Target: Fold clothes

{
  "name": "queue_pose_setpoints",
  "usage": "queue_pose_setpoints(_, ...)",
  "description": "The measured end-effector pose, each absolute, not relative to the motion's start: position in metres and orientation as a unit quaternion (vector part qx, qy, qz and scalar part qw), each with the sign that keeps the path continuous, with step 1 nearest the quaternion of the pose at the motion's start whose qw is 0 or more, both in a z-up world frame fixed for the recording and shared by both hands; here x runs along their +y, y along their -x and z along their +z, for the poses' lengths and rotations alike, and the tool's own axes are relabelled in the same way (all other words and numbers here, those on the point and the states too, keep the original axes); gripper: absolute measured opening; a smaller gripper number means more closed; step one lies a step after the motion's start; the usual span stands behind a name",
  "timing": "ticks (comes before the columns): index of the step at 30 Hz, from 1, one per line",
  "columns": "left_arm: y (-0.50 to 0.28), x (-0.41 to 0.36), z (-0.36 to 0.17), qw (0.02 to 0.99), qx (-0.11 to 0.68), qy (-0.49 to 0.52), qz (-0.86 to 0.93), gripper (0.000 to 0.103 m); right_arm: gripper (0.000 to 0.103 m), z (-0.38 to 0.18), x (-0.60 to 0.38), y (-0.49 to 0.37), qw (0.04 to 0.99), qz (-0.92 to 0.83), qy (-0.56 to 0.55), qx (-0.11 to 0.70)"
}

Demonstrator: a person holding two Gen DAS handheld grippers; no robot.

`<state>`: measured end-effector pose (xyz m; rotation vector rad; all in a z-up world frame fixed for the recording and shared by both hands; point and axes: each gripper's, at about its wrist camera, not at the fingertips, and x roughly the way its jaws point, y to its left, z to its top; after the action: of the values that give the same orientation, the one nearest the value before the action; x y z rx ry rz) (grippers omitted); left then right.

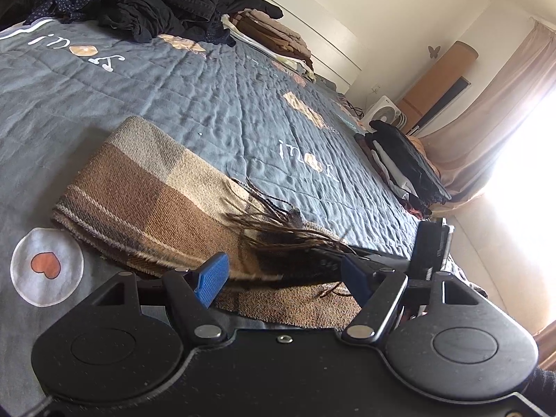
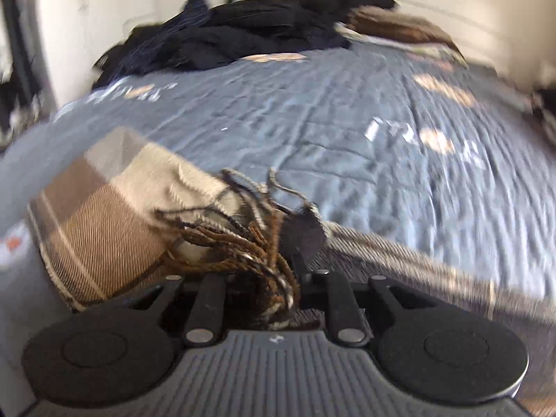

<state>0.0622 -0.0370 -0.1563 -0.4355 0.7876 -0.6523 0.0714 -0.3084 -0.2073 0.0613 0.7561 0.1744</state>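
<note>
1. The left wrist view shows the left tongs spread, blue pads apart over the brown-and-beige checked woven scarf lying folded on the grey quilted bed cover. It also shows a folded stack of dark clothes at the bed's edge.
2. The right wrist view is blurred. The right tongs are pressed together, pinching the scarf's fringe; their tips are hidden.

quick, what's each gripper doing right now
Left gripper: open, blue pads apart above the brown plaid fringed scarf, gripping nothing.
Right gripper: closed on the scarf's fringed end.
</note>
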Motion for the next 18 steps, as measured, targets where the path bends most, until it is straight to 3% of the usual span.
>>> queue_pose_setpoints(4,-0.061,-0.040,-0.155,0.850,0.375,0.201,-0.312,0.071,0.015,-0.213,-0.357,-0.054,0.908,0.053,-0.198,0.366)
queue_pose_setpoints(7,-0.061,-0.044,-0.153,0.851,0.374,0.193,-0.315,0.071,0.018,-0.215,-0.376,-0.037,0.906,0.023,-0.212,0.365)
queue_pose_setpoints(10,-0.062,-0.051,-0.149,0.851,0.372,0.185,-0.320,0.073,0.038,-0.214,-0.393,-0.023,0.906,-0.015,-0.204,0.370)
queue_pose_setpoints(11,-0.063,-0.054,-0.147,0.852,0.369,0.181,-0.323,0.074,0.052,-0.212,-0.398,-0.019,0.907,-0.020,-0.203,0.369)
queue_pose_setpoints(14,-0.070,-0.071,-0.140,0.853,0.360,0.165,-0.339,0.076,0.064,-0.201,-0.407,-0.009,0.917,-0.019,-0.190,0.351)
queue_pose_setpoints(18,-0.095,-0.098,-0.156,0.867,0.373,0.120,-0.308,0.078,0.070,-0.180,-0.408,0.000,0.935,-0.020,-0.146,0.324)
